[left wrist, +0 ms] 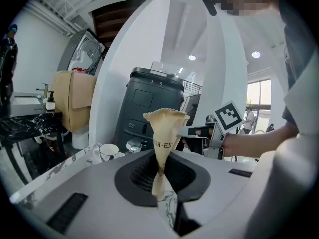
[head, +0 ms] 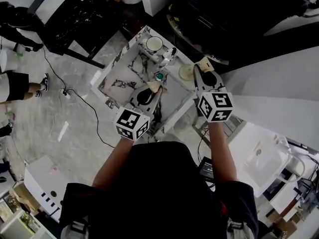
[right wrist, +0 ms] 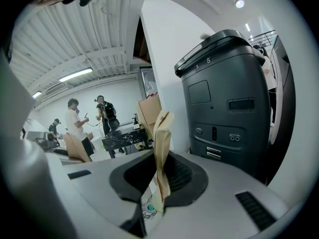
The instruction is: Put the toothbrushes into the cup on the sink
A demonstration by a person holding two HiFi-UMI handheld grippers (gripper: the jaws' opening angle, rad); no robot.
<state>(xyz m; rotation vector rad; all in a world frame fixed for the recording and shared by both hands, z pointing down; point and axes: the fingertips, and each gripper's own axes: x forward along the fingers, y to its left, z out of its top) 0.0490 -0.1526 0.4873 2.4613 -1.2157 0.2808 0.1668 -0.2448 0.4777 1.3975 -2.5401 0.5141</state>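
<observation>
The left claw [left wrist: 161, 190] pinches an upright tan paper packet [left wrist: 165, 133], white cup [left wrist: 108, 151] beyond it.

The person wears a black short-sleeved top [head: 159, 183]. The left tongs [head: 153, 87] and right tongs [head: 203, 66] share pale grey shells with a dark oval recess, each carrying a white cube [head: 132, 124] of black square markers.
</observation>
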